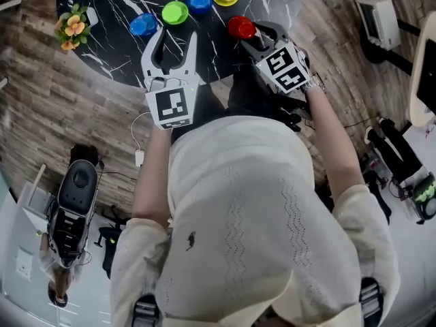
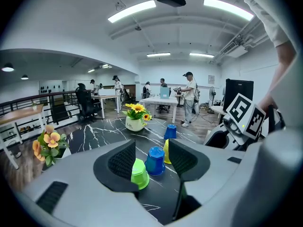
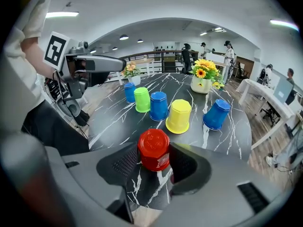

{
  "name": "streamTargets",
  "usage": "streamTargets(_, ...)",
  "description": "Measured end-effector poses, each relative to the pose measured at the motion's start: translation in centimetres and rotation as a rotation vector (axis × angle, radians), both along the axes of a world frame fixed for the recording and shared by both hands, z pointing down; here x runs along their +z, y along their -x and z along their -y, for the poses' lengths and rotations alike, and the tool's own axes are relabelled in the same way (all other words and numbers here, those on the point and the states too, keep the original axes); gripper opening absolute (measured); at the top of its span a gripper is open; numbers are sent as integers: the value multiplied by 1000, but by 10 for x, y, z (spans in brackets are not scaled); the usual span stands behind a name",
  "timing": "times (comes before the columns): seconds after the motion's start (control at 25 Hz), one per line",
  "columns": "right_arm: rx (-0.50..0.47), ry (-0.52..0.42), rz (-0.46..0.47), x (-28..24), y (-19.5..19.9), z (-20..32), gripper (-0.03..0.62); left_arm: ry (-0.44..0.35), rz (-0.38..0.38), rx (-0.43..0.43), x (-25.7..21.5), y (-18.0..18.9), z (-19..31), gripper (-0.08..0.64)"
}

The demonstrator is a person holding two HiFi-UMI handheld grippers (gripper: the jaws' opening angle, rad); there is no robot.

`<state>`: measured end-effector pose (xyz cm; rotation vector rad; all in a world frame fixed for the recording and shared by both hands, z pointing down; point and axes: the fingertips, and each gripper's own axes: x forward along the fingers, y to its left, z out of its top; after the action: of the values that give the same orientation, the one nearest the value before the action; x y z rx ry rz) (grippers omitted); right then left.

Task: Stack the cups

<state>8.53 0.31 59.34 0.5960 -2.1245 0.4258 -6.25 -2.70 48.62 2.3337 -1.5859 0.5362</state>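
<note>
The fingers (image 3: 124,164) of the right gripper (image 3: 154,151) are closed on the red cup (image 3: 153,143), with one pad laid against each of its sides. The cup is turned mouth down, its rim resting on the black marbled bench (image 3: 222,141) near the edge closest to the person. The fingers (image 2: 124,161) of the left gripper (image 2: 151,151) are held apart and nothing is gripped by them. Through their gap a green cup (image 2: 139,174) and a blue cup (image 2: 155,160) are seen farther off on the bench, the green one partly covered by the left finger. Beyond the red cup, in the right gripper view, the other cups are set out in a curved row, each mouth down and standing alone. A second blue cup (image 3: 129,92) is placed at the left end, followed by the green cup, the blue cup and a yellow cup (image 3: 179,116). A third blue cup (image 3: 216,113) is set a little apart at the right. A vase of sunflowers (image 3: 201,82) is placed behind the row, and a pot of orange flowers (image 1: 71,27) is seen at the bench's left edge in the head view.
</note>
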Motion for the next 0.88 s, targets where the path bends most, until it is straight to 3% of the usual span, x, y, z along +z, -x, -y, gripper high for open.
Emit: streamTargets(0.88, -122, -116, 61, -89, 27, 45, 215, 10, 19, -29, 5, 11, -5, 239)
